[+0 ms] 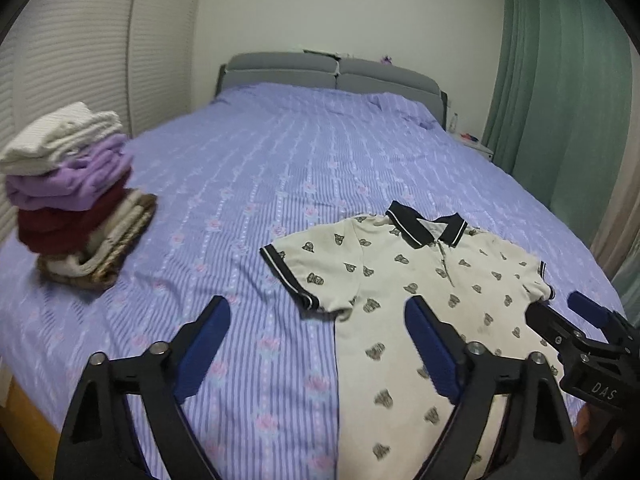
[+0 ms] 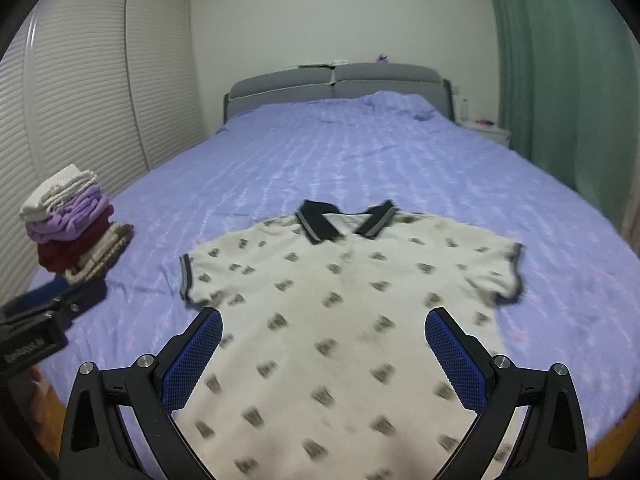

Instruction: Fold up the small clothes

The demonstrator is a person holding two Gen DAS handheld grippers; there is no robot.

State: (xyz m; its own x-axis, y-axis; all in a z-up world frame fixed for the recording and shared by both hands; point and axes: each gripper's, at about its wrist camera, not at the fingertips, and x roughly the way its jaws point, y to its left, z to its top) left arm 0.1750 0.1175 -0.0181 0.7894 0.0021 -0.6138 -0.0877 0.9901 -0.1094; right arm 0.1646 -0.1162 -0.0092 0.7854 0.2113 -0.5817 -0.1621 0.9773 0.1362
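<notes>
You have one cream short-sleeved polo shirt with a dark collar (image 2: 340,300) lying flat on the lilac striped bed (image 1: 260,168), and one stack of folded knitwear (image 1: 72,196) well apart at its left edge. Your left gripper (image 1: 316,344) and right gripper (image 2: 324,356) both hover released, nothing blocking; the right gripper's body reads "DAS".

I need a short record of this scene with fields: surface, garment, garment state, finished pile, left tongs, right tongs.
surface: bed with purple sheet
garment: cream polo shirt, dark collar
garment state: spread flat, unfolded
finished pile: folded clothes at the bed's left edge
left tongs: open, holding nothing
right tongs: open above the shirt, holding nothing
</notes>
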